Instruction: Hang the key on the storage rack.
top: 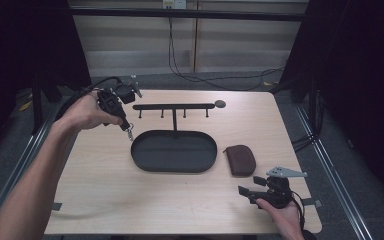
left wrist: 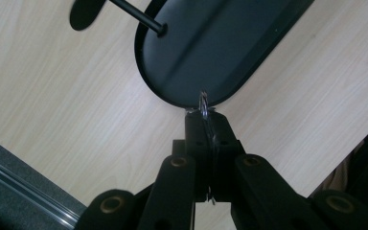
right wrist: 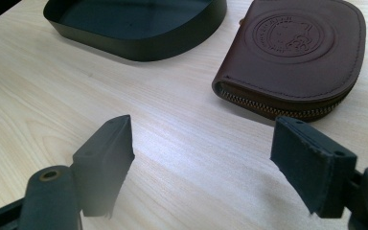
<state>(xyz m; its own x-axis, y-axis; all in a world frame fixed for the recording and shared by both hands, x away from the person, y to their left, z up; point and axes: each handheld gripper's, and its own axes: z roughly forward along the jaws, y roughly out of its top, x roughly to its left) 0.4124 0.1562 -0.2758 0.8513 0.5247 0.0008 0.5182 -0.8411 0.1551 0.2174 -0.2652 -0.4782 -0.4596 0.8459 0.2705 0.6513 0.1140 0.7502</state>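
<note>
My left gripper (top: 128, 129) hovers over the table's far left, tips pointing down beside the left end of a black oval tray (top: 175, 170). In the left gripper view its jaws (left wrist: 205, 117) are shut on a small metal key ring (left wrist: 203, 103), which sticks out past the tips above the tray's rim (left wrist: 172, 98). A black bar with several hooks (top: 174, 106) stands on a post behind the tray. My right gripper (top: 245, 192) rests low at the near right, open, nothing between its pads (right wrist: 201, 158). A brown zip pouch (top: 240, 160) (right wrist: 297, 57) lies just ahead of it.
The tray (right wrist: 139, 45) sits mid-table, with the pouch close to its right end. The hook bar ends in a round disc (top: 220, 104) on the right. Metal rails run along both sides of the table. Bare wood lies at the near left.
</note>
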